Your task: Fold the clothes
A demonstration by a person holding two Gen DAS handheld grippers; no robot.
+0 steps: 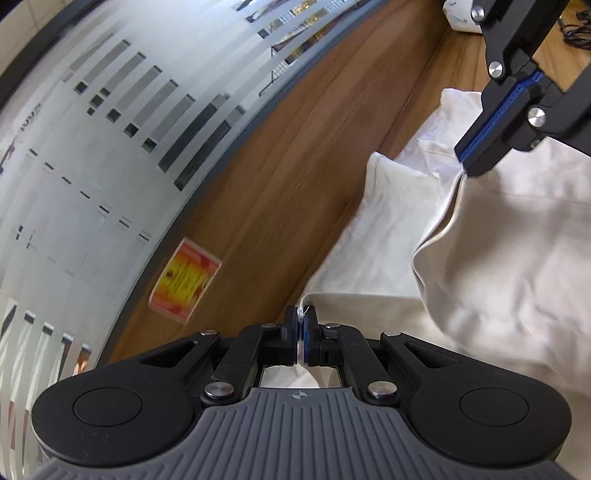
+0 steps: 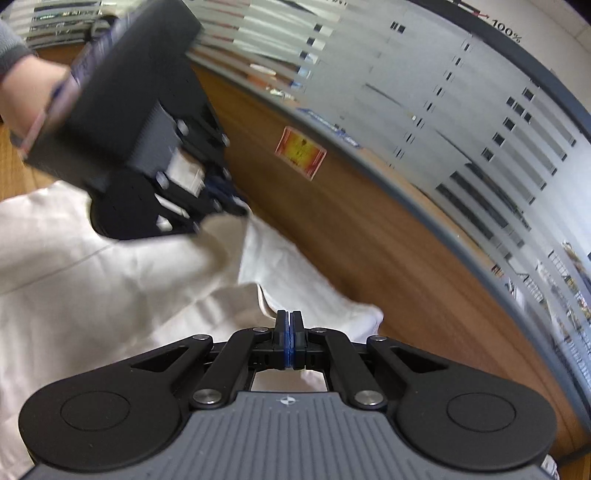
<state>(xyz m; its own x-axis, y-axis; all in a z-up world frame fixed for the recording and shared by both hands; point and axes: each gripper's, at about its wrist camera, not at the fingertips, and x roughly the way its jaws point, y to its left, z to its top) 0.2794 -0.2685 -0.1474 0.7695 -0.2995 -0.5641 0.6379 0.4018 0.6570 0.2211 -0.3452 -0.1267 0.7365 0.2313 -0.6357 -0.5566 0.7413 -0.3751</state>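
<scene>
On the brown table [image 1: 280, 192], a cream cloth [image 1: 509, 266] lies. Both views show its edge pinched tight by the left gripper [image 1: 301, 319] and right gripper [image 2: 290, 319], lifted near the sticker [image 2: 300, 152].

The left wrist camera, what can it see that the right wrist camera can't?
Only the left wrist view shows a white box and black cables at the far end of the table. Only the right wrist view shows a hand holding the left tongs, and "100%" on the glass wall. Both show the cream cloth, the orange sticker and shut tongs pinching cloth.
</scene>
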